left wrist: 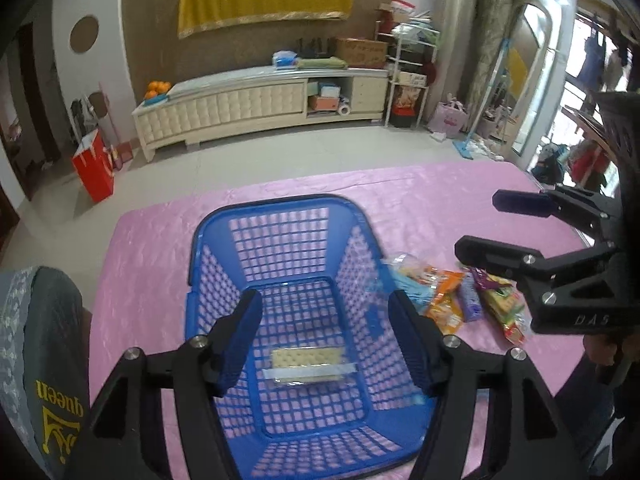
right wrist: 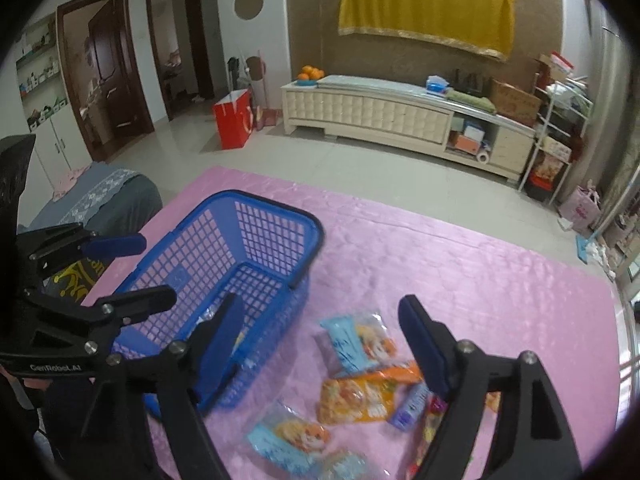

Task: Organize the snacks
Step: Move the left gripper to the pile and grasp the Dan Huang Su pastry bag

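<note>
1. The left gripper point(left wrist: 324, 332) is seen nearest the lens, poised over the blue basket point(left wrist: 280, 204); its jaws are spread wide, with nothing between them.
2. One clear-wrapped cracker packet point(left wrist: 308, 364) is observed lying flat on the basket floor, in line with the gap between the left fingers.
3. The basket is set on a pink tablecloth point(left wrist: 440, 192); the cloth shows through the mesh walls.
4. The right gripper point(right wrist: 320, 340) is held above the cloth just beside the basket's right wall; its jaws are likewise wide apart and nothing is held.
5. Loose snacks are noted on the cloth to the right of the basket: a light-blue packet point(right wrist: 356, 340), an orange packet point(right wrist: 360, 398), a small purple packet point(right wrist: 412, 406) and a second light-blue packet point(right wrist: 288, 440). They lie close together, some overlapping; the purple one is partly hidden by the right gripper's finger.
6. The basket's near right wall is partly screened by the right gripper's left finger point(right wrist: 224, 336).
7. A grey cushion with yellow lettering point(left wrist: 44, 360) is recorded at the table's left edge.
8. Beyond the table, a cream cabinet point(right wrist: 368, 116), a red bag point(right wrist: 234, 118) and a yellow cloth point(right wrist: 424, 16) on the wall are seen.
</note>
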Tool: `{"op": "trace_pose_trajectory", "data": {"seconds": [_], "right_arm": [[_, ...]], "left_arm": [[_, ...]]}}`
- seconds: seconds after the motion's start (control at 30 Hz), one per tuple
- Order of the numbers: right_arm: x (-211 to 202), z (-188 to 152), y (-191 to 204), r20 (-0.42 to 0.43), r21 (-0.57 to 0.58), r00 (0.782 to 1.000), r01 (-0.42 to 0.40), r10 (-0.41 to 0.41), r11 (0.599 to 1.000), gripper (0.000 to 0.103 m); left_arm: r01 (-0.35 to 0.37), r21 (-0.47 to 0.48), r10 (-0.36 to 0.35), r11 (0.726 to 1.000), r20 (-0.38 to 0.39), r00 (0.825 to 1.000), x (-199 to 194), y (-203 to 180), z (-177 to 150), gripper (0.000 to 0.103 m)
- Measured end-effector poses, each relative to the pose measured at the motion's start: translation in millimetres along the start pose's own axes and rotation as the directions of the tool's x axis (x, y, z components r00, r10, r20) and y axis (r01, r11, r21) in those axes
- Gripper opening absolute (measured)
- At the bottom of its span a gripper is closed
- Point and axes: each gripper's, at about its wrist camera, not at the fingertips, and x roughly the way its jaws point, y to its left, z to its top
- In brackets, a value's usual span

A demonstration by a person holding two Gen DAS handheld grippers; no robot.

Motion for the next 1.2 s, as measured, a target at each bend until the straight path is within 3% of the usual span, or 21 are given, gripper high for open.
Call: {"op": "trace_pose_trajectory", "data": {"seconds": [0.1, 0.7, 0.87, 1.2], "right_arm": [[-14, -10, -9, 0.0, 0.006, 1.0, 0.006, -0.006, 1.0, 0.085], [-45, -101, -61, -0.049, 0.107, 0.996, 0.084, -0.079, 0.991, 0.086], [-36, -123, -73, -0.081, 0.125, 0.992, 0.104, -0.094, 0.987, 0.086], [3, -155, -89, -0.189, 0.159, 0.974, 0.153, -0.122, 0.975, 0.086]], "left_arm": [[0.006, 0.031, -0.006, 0.999, 0.019, 1.0, -11, -19, -3, 0.072], [0.089, 0.112, -0.084, 0.99, -0.05, 0.995, -2, -131, -50, 0.075], [0.101, 0.138, -0.084, 0.985, -0.124, 0.989, 24, -156, -64, 0.077], [0.025, 0.068, -0.007, 0.997, -0.252, 0.968, 79, -160, -86, 0.077]]}}
